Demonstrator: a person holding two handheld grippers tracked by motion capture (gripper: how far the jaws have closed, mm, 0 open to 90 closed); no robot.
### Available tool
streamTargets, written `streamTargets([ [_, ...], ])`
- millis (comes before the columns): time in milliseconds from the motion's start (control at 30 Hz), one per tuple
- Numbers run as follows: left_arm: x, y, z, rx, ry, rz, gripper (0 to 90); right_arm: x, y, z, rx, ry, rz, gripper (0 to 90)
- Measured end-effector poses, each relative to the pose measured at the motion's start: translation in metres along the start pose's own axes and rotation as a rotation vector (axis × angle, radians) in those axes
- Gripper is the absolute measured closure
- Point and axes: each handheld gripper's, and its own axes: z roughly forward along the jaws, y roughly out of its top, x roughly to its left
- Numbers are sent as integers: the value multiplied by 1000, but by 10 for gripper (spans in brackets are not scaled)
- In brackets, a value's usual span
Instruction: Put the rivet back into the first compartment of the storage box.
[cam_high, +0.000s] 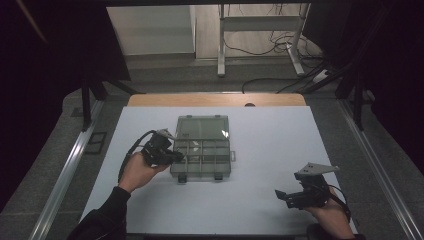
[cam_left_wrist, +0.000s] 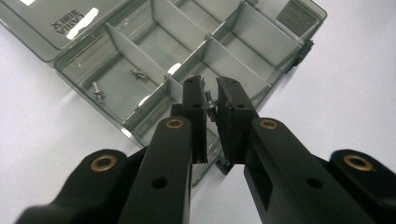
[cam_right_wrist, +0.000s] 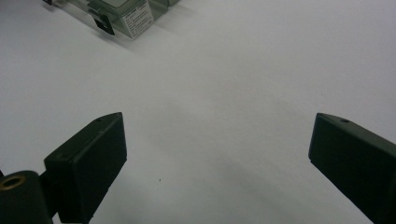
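My left tongs (cam_left_wrist: 211, 100) were clamped on a small screw (cam_left_wrist: 211, 101), right over the front compartments of the open organizer box (cam_left_wrist: 140, 46) mid-worktop (cam_high: 270, 150). My right tongs (cam_right_wrist: 217, 154) hung wide apart with nothing in them, well off to the box's right.

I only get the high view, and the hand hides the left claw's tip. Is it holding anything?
Observer: Yes, the left claw pinches a small screw by the box.
Operator: Anything in the box yet?
Observer: Yes, two more screws lie in one compartment.
Operator: And the right claw?
Observer: The right claw is wide open, with nothing between its jaws, over the table.
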Motion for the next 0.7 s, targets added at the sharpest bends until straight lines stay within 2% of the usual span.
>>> streamTargets([
  [333, 10, 4, 3, 1, 3, -33, 832, 0, 0, 0, 1, 1, 0, 39],
  [700, 18, 13, 7, 3, 30, -26, 831, 0, 0, 0, 0, 3, 2, 39],
])
